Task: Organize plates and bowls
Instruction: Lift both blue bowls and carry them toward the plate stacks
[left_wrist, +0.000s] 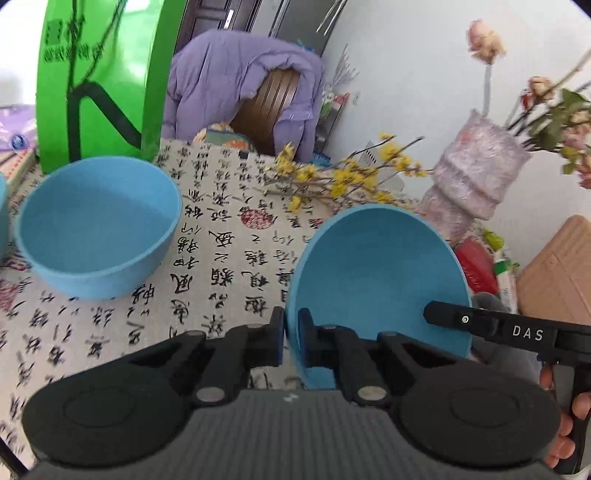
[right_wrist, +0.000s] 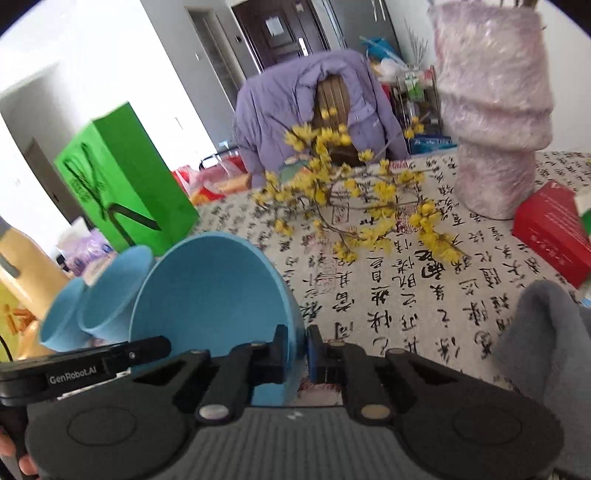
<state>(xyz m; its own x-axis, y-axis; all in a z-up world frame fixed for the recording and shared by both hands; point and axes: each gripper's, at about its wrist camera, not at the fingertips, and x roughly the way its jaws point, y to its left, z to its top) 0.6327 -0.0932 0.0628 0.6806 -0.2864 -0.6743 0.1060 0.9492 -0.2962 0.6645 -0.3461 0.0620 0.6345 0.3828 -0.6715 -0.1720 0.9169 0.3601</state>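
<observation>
The left gripper (left_wrist: 291, 334) points forward and downward, its two black fingers drawn nearly together and clamped on the rim of a tilted blue bowl (left_wrist: 373, 280), one pad inside the wall and one outside. The right gripper (right_wrist: 297, 352) is angled downward likewise and pinches the opposite side of the same rim. Fingers of a bare hand (left_wrist: 565, 424) wrap the right gripper's handle.

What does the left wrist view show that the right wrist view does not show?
Only the left wrist view shows pink flowers above the vase. Only the right wrist view shows a third blue bowl and the red box in full. Both show the tilted blue bowl, pinched at opposite rims by the left gripper and right gripper.
</observation>
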